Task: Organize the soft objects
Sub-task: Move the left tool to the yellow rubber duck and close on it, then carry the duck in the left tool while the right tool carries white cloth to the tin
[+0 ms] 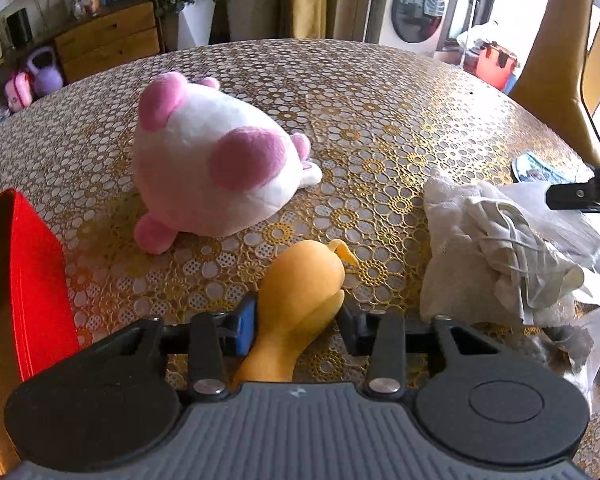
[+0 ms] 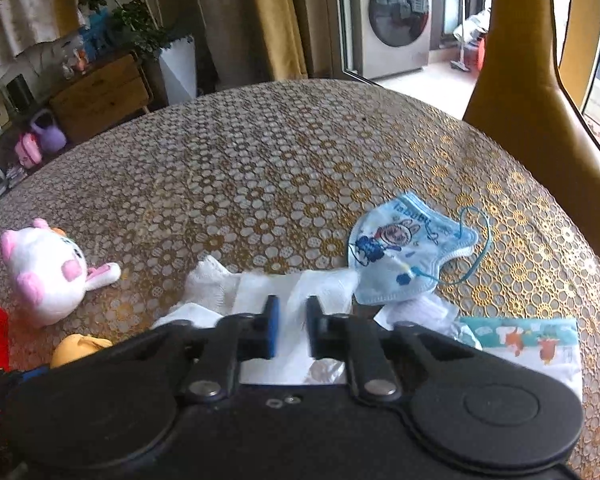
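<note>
A soft orange-yellow toy (image 1: 300,304) lies on the table between the jaws of my left gripper (image 1: 296,324); the blue left pad touches it, the right pad stands just off it. A pink-and-white plush (image 1: 216,164) sits beyond it, also in the right wrist view (image 2: 48,272). A crumpled white cloth pile (image 1: 500,256) lies to the right. My right gripper (image 2: 290,324) hovers over that white cloth (image 2: 260,296), jaws a little apart, nothing between them. A blue printed face mask (image 2: 404,252) lies ahead of it to the right.
A red box (image 1: 40,288) stands at the left table edge. A printed tissue packet (image 2: 532,340) lies at the right. A yellow chair back (image 2: 520,92) stands beyond the round table (image 2: 284,160). A cabinet and a washing machine are in the background.
</note>
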### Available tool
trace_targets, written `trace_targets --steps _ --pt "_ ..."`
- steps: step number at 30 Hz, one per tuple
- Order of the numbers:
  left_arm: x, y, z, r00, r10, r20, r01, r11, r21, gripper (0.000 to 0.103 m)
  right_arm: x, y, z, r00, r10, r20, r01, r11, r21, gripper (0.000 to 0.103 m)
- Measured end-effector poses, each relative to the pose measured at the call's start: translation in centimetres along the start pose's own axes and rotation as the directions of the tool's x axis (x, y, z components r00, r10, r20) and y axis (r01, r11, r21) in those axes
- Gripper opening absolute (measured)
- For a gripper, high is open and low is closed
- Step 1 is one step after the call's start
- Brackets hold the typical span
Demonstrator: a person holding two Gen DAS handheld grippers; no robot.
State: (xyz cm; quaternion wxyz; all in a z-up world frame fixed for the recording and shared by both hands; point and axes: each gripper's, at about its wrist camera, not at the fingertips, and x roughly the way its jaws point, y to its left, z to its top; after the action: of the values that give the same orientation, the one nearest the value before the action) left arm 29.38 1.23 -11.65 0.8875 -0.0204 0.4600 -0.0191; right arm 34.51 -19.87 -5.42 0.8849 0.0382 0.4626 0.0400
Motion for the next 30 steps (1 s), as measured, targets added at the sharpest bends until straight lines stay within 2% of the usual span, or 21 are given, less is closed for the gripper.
trace_targets --steps 2,11,21,30 --pt "-0.2 0.0 0.0 1.0 0.0 0.004 0.0 1.0 -0.007 0.033 -0.5 0.0 0.0 1.0 0.011 0.013 -0.011 1.0 -0.001 0.006" --pt "-1.8 0.6 0.1 1.0 -0.017 0.001 0.017 0.999 -0.039 0.031 -4.0 0.2 0.3 0.994 0.085 0.066 -0.086 0.996 0.002 0.004" --pt "-7.2 2.8 0.1 0.997 -0.074 -0.002 0.073 0.99 -0.12 0.031 -9.9 1.9 -0.4 0.975 0.189 0.115 -0.183 0.981 -0.056 0.004" --pt "-12.5 5.8 -0.1 0.998 -0.06 0.007 0.06 0.985 -0.164 0.031 -14.1 4.9 -1.5 0.953 0.272 0.129 -0.256 0.958 -0.133 0.004"
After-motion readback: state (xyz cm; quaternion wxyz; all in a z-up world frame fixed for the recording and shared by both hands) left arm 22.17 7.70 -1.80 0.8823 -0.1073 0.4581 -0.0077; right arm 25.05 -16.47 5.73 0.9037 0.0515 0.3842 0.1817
